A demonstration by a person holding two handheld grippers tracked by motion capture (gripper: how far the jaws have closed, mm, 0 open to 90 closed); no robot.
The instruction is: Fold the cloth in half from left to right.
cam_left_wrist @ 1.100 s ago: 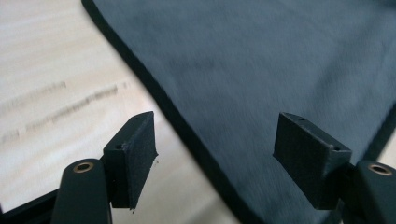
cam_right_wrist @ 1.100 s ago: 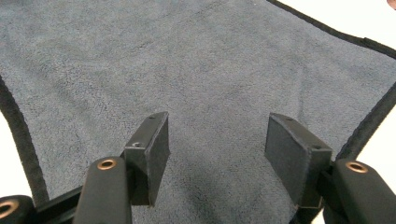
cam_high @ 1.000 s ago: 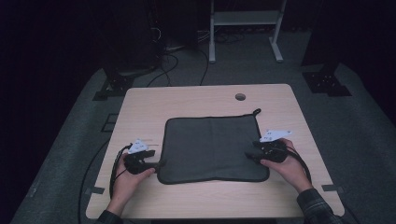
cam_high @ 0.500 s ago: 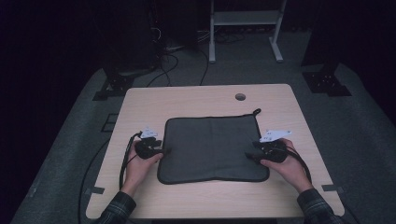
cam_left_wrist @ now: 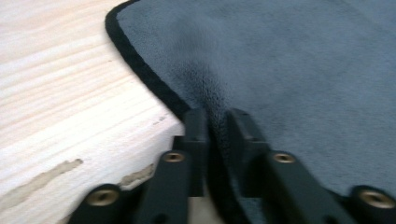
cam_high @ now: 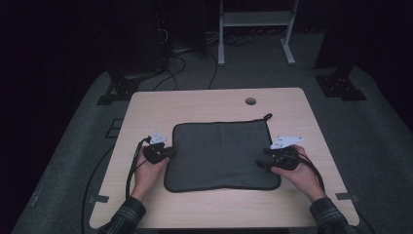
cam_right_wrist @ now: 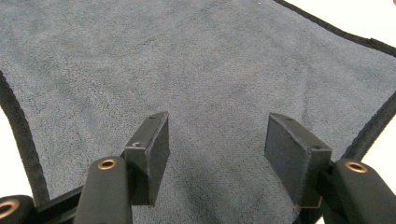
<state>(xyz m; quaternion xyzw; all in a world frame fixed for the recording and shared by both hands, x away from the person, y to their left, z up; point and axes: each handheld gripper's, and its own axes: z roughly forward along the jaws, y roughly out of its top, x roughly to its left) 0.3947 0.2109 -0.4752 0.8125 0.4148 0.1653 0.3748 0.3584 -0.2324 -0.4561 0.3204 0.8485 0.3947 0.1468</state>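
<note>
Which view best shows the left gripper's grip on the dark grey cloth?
Left gripper view: the left gripper has its jaws shut on a pinched ridge at the dark grey cloth's edge. High view shows only position; right gripper view shows flat cloth.

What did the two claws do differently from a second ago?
The left claw slid away from the person along the left edge of the grey cloth and pinched that edge between its jaws. The right claw stayed open over the cloth's right side, and the cloth stayed flat on the table.
</note>
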